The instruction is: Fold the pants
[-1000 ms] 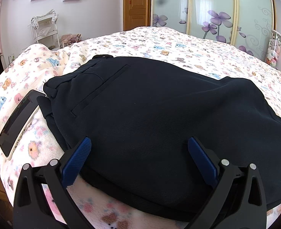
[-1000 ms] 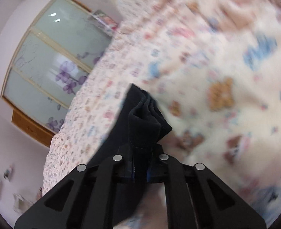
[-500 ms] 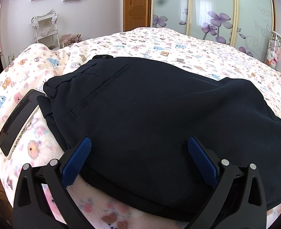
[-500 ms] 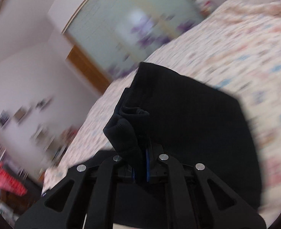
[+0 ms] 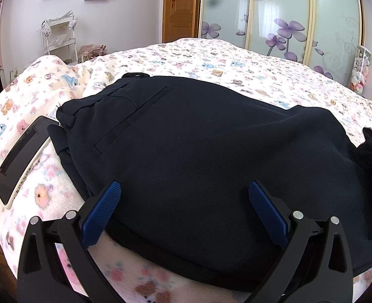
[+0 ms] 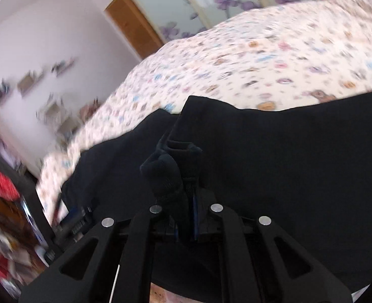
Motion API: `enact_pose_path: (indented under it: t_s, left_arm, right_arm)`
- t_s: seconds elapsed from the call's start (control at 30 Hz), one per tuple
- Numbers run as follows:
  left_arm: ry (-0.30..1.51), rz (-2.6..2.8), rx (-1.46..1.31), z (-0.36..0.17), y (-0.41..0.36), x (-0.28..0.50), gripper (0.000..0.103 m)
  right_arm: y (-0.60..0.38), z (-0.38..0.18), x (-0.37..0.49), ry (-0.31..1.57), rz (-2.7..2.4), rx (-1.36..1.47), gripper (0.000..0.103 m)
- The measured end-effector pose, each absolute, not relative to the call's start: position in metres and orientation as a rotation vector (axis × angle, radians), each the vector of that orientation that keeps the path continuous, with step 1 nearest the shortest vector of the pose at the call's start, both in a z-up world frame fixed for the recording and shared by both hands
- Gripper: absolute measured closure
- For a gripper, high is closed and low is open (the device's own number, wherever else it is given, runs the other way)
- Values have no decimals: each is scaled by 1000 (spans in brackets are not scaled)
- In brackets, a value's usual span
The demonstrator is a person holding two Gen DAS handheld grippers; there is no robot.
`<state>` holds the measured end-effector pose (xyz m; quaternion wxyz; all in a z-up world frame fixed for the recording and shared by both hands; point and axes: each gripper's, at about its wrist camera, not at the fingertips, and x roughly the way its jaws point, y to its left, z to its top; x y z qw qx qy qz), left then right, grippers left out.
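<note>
Pants first, from the left wrist view: the dark navy twill pants (image 5: pixel 198 151) lie across the bed with its cream, animal-printed fleece blanket (image 5: pixel 236 58), waistband and a welt back pocket towards the far left, the cloth smooth and slightly domed. The left gripper (image 5: pixel 184 197) sits low over their near edge with its blue-padded fingers (image 5: pixel 102 209) spread wide and nothing between them; I judge it waits there to steady or pin the seat while the other end is brought over. A black slab-shaped phone in a pale case (image 5: pixel 19 159) lies on the blanket just beside the waistband.

From the right wrist view, blurred by motion, the right gripper (image 6: pixel 186 217) has its fingers pinched almost together on a bunched wad of the same dark fabric, probably the leg ends. It holds them above the spread pants, which suggests the lengthwise fold is partway done.
</note>
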<state>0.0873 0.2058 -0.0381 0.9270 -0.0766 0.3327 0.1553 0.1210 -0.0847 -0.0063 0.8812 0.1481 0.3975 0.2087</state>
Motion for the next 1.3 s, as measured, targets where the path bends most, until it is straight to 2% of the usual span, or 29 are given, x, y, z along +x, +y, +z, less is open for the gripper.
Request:
enact_pose_path:
  t_s: [0.03, 0.07, 0.1, 0.13, 0.17, 0.23, 0.33, 0.37, 0.53, 0.67, 0.77, 0.97, 1.07, 1.3]
  left_arm:
    - [680, 316, -161, -38, 205, 88, 2]
    - [679, 314, -162, -38, 206, 88, 2]
    - [677, 313, -164, -38, 206, 88, 2]
    - [676, 312, -166, -38, 205, 89, 2]
    - [674, 310, -168, -38, 205, 89, 2]
    - [670, 307, -174, -38, 206, 87, 2]
    - [664, 301, -181, -38, 208, 86, 2]
    - [662, 299, -184, -38, 208, 86, 2]
    - [626, 243, -244, -35, 217, 77, 2]
    - [596, 100, -453, -18, 249, 51, 2]
    - [597, 94, -618, -10, 282, 32, 2]
    - [678, 1, -1001, -31, 338, 37, 2]
    - [690, -6, -1042, -35, 341, 47, 2]
    - [699, -16, -1153, -42, 360, 82, 2]
  right_arm:
    - [-76, -15, 117, 864, 433, 239, 92]
    - [-66, -23, 115, 902, 441, 161, 84]
    - [-63, -24, 111, 896, 443, 133, 83]
    - [-61, -22, 108, 889, 466, 119, 72]
    - [-58, -19, 106, 897, 528, 124, 49]
    - [-55, -12, 104, 908, 599, 149, 28]
    - [-60, -7, 105, 900, 643, 264, 27]
    - [-61, -13, 109, 928, 650, 312, 22]
    - [-49, -21, 96, 943, 669, 207, 21]
    - [-83, -3, 74, 862, 736, 329, 21]
    - [-124, 7, 47, 722, 740, 352, 13]
    - [-190, -12, 38, 660, 695, 499, 12]
    - [-201, -16, 44, 650, 695, 570, 12]
    - [-183, -17, 45, 656, 699, 493, 10]
